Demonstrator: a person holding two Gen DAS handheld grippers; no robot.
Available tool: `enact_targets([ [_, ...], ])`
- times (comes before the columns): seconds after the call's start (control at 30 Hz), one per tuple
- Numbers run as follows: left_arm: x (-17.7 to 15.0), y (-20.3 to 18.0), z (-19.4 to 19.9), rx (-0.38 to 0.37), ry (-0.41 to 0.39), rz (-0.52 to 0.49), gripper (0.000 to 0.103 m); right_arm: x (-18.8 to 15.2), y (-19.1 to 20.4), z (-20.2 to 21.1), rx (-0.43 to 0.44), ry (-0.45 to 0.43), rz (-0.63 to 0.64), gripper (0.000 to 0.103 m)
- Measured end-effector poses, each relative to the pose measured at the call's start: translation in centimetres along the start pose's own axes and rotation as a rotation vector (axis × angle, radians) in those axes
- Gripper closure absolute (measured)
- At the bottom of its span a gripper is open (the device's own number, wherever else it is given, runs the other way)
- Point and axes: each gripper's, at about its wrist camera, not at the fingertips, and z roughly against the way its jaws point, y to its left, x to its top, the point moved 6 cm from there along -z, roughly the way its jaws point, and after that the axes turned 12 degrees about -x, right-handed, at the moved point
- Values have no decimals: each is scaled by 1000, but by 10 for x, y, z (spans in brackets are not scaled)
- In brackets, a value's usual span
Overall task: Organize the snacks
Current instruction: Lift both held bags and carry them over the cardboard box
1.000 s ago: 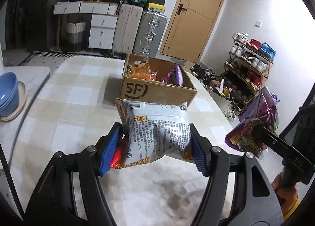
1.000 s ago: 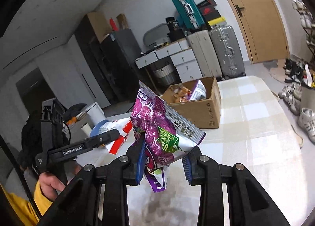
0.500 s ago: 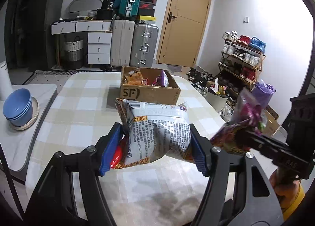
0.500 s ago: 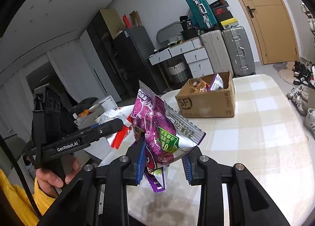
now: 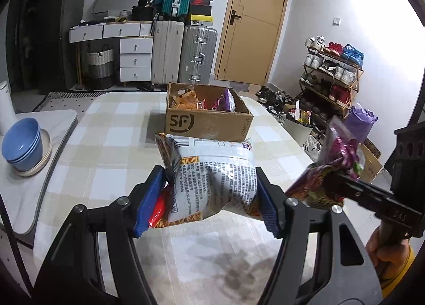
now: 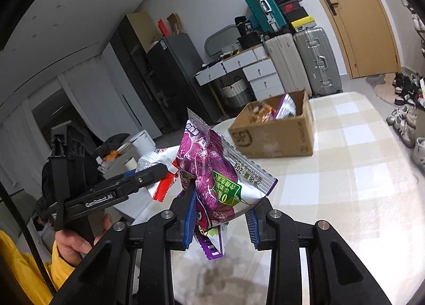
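Observation:
My left gripper [image 5: 207,202] is shut on a white and orange snack bag [image 5: 212,180] and holds it above the checked table [image 5: 111,151]. My right gripper [image 6: 220,216] is shut on a purple snack bag [image 6: 212,172], also held above the table. The open cardboard box [image 5: 207,121] marked SF stands ahead near the table's far end, with several snack packets inside. The box also shows in the right wrist view [image 6: 276,135]. The right gripper with its purple bag [image 5: 337,172] shows at the right of the left wrist view. The left gripper [image 6: 148,174] shows at the left of the right wrist view.
Stacked blue bowls [image 5: 22,145] sit on a plate on a side table at the left. Suitcases [image 5: 183,55] and drawers [image 5: 132,58] line the back wall beside a door [image 5: 255,26]. A shoe rack [image 5: 329,76] stands at the right.
Both grippers have risen and drawn back from the box, which now looks farther away. Each still holds its bag.

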Motion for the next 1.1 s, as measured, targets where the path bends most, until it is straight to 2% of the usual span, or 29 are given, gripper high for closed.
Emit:
enact_targets([
  [0.2, 40, 17, -38, 32, -21, -22, 39, 35, -11, -11, -2, -29, 0, 71],
  [0.37, 79, 32, -78, 99, -34, -85, 39, 72, -14, -26, -11, -55, 29, 71],
  [0.5, 108, 51, -117, 102, -1, -57, 39, 107, -15, -41, 16, -75, 38, 71],
  [0.63, 140, 65, -152, 123, 4, -89, 39, 141, -17, -65, 16, -65, 62, 71],
  [0.73, 163, 81, -182, 122, 29, -61, 39, 167, -19, -87, 1, -48, 81, 71],
  [0.97, 209, 104, -250, 53, 84, 1, 39, 224, -23, -153, -45, 6, 131, 71],
  [1.1, 227, 116, -290, 13, 128, 33, 39, 244, -29, -193, -72, 44, 149, 71],
])
